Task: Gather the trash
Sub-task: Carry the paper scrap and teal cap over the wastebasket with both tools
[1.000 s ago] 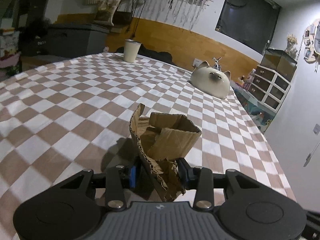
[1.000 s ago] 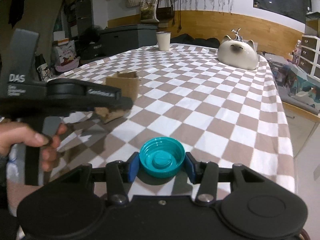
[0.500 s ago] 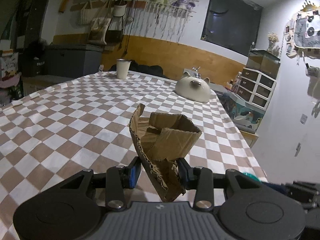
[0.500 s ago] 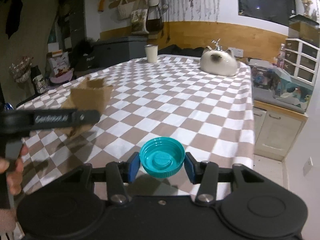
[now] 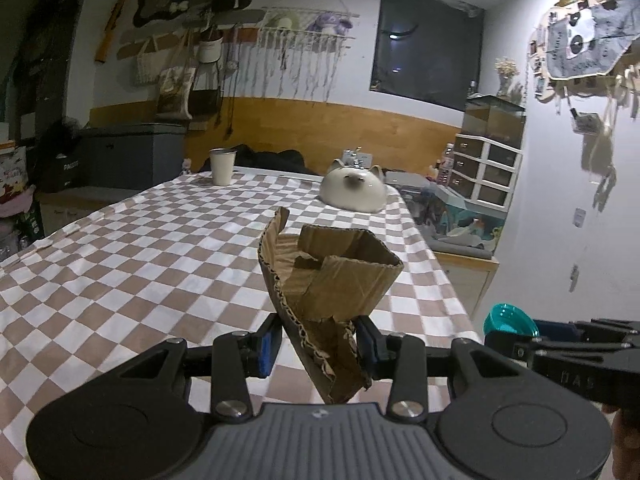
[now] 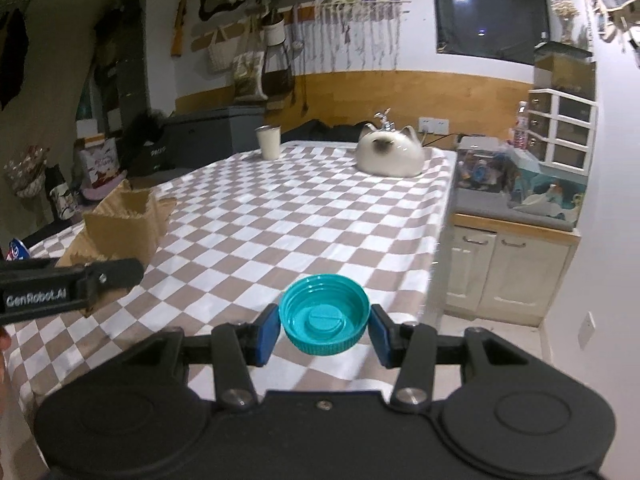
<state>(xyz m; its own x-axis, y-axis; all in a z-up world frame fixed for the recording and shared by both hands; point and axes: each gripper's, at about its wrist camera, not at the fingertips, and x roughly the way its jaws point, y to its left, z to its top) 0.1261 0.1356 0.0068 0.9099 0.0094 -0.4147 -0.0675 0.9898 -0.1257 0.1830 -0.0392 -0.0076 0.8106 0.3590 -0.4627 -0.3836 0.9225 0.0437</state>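
Left claw point(image 5: 318, 344) grips cardboard point(image 5: 328, 280), right claw point(image 6: 324, 332) a cap point(image 6: 324, 314), over checkered tablecloth point(image 6: 280, 208).

A table with a brown and white checked cloth point(image 5: 160, 248) fills the room's middle. At its far end stands a pale cup point(image 5: 222, 166), upright. Well apart from it, near the far right corner, lies a white cat-shaped figure point(image 6: 390, 154). Behind the table a grey storage box point(image 5: 132, 152) stands against the wall with wooden panelling. Bags point(image 5: 176, 90) hang above it. At the right side is a white drawer unit point(image 5: 486, 176) and a low cabinet point(image 6: 508, 272).
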